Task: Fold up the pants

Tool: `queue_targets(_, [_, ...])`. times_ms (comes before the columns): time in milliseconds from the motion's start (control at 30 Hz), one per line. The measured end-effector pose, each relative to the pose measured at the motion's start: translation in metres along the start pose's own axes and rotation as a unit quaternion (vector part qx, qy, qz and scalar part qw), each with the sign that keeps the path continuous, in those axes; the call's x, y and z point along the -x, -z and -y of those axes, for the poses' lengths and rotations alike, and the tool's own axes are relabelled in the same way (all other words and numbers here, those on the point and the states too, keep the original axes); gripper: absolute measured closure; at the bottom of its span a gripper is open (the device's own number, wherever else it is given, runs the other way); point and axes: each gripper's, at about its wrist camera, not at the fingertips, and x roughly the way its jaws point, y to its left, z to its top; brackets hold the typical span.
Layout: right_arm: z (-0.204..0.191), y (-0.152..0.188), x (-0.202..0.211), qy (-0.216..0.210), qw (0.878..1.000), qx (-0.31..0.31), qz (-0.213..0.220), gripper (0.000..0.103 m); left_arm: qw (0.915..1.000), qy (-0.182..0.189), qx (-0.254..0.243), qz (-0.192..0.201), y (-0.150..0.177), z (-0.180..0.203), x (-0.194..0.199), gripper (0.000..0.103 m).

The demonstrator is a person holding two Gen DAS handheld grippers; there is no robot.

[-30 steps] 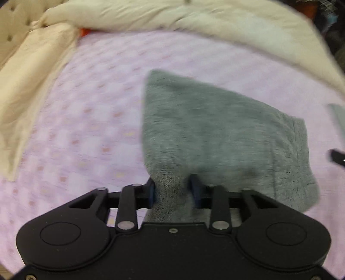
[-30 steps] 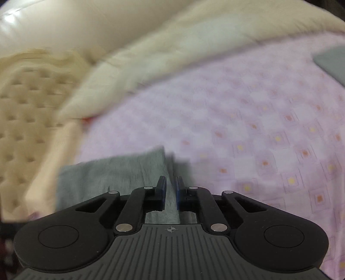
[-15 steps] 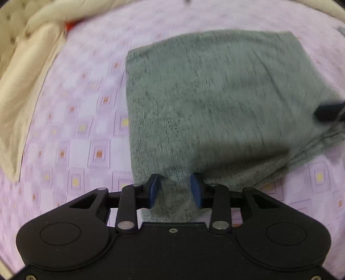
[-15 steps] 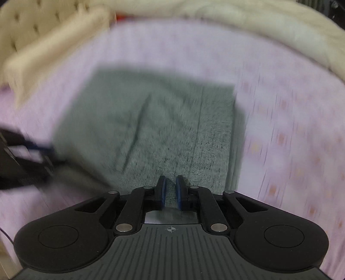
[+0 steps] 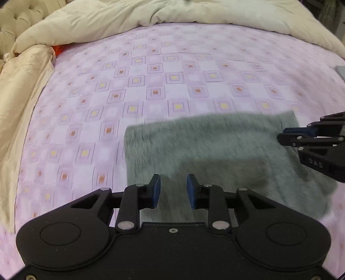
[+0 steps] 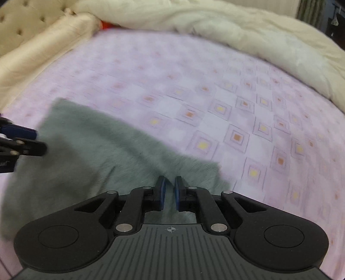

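While half a second ago the left gripper was pinching the near edge of the grey pants, its jaws are now seen spread, with the cloth only lying between and under them, not clamped. It is judged that the left side of the garment has been released. The right gripper is seen with its blue pads nearly pressed together over the near right corner of the pants; whether cloth is caught in the narrow gap cannot be told, because the fabric is blurred there.

The pants are laid as a folded, roughly rectangular packet on the pink checked bedsheet, near the front edge of the bed, well apart from the cream duvet at the back. Compared with the earlier pictures, the packet is seen flatter and lower, so the last fold is judged to be set down and the task to be close to its end; only the release by the right side and perhaps some smoothing remain.

On the body of the right gripper, in the left wrist view, white letters that seem to read "OAS" are seen; no other writing can be read
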Motion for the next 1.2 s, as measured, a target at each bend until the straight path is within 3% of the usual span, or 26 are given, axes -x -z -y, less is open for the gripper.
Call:
queue_targets(200, [0.016, -0.021, -0.033, -0.013, 0.999, -0.025, -0.03, 0.087, 0.9994, 0.008, -0.011, -0.031, -0.013, -0.003, -0.038, 0.064])
queue_targets(367, [0.02, -0.009, -0.033, -0.023, 0.999, -0.032, -0.009, 0.087, 0.9993, 0.027, 0.002, -0.025, -0.009, -0.009, -0.038, 0.064])
queue_targets(567, [0.031, -0.01, -0.027, -0.045, 0.998, -0.05, -0.006, 0.087, 0.9968, 0.034, 0.072, -0.004, -0.022, -0.048, -0.028, 0.062])
queue_targets(633, [0.031, -0.01, -0.022, -0.043, 0.998, -0.051, -0.004, 0.086, 0.9964, 0.024, 0.08, -0.014, -0.03, -0.061, -0.039, 0.059])
queue_targets(667, [0.031, -0.01, -0.018, -0.04, 0.998, -0.054, -0.001, 0.086, 0.9967, 0.014, 0.078, -0.021, -0.035, -0.066, -0.047, 0.053])
queue_targets(767, [0.023, -0.015, 0.003, -0.02, 0.998, -0.032, 0.042, 0.087, 0.9949, 0.018, 0.093, -0.034, -0.044, -0.079, -0.063, 0.046])
queue_targets(867, [0.009, -0.004, 0.036, -0.051, 0.995, -0.008, 0.082, 0.087, 0.9946, 0.007, 0.096, -0.039, -0.049, -0.081, -0.068, 0.047])
queue_targets(1000, [-0.009, 0.034, 0.063, -0.091, 0.993, 0.01, 0.07, 0.086, 0.9964, -0.01, 0.073, -0.043, -0.046, -0.072, -0.072, 0.048])
queue_targets(1067, [-0.005, 0.057, 0.065, -0.075, 0.997, -0.003, 0.036, 0.086, 0.996, -0.018, 0.081, -0.033, -0.043, -0.073, -0.059, 0.047])
queue_targets(1133, [0.006, 0.076, 0.062, -0.025, 0.999, -0.036, -0.009, 0.086, 0.9949, -0.022, 0.096, -0.022, -0.041, -0.075, -0.045, 0.047])
queue_targets(1200, [0.027, 0.091, 0.069, 0.023, 0.994, -0.1, -0.024, 0.084, 0.9944, -0.026, 0.103, -0.005, -0.035, -0.074, -0.018, 0.047])
